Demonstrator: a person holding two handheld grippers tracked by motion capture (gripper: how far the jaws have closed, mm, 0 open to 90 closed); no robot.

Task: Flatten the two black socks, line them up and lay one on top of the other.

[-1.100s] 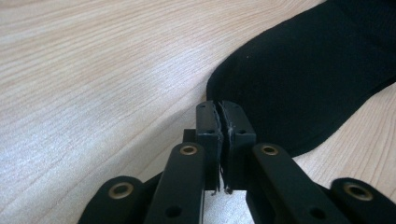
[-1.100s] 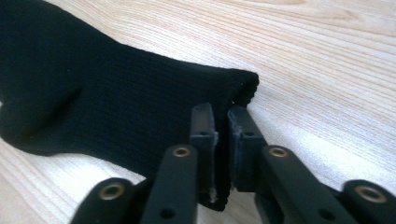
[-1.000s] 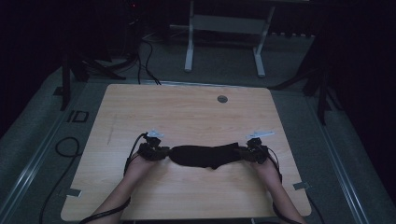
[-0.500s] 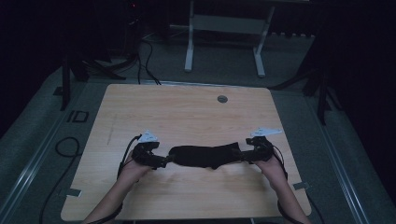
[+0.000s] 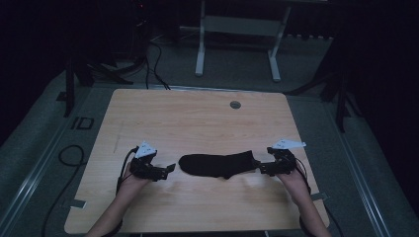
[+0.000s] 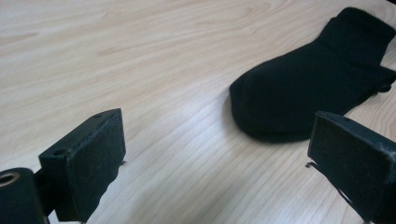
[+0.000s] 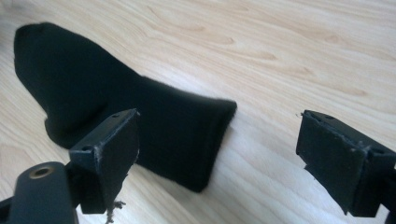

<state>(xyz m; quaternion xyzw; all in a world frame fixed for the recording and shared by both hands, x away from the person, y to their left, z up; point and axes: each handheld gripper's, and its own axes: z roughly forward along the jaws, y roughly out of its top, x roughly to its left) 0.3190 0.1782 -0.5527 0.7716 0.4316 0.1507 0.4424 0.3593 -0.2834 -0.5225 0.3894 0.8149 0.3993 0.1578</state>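
Just sock [image 5: 217, 165] between both claws

light wood-grain table [image 5: 197, 118], rounded corners. black sock [image 5: 217, 165] lies flat on it near the front edge, lengthwise left to right. round grommet [image 5: 235, 104] set near the far edge.

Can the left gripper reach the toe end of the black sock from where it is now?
Probably yes. The left gripper is open beside the sock, its jaws facing the toe end. Between them lies bare table, so the way looks free.
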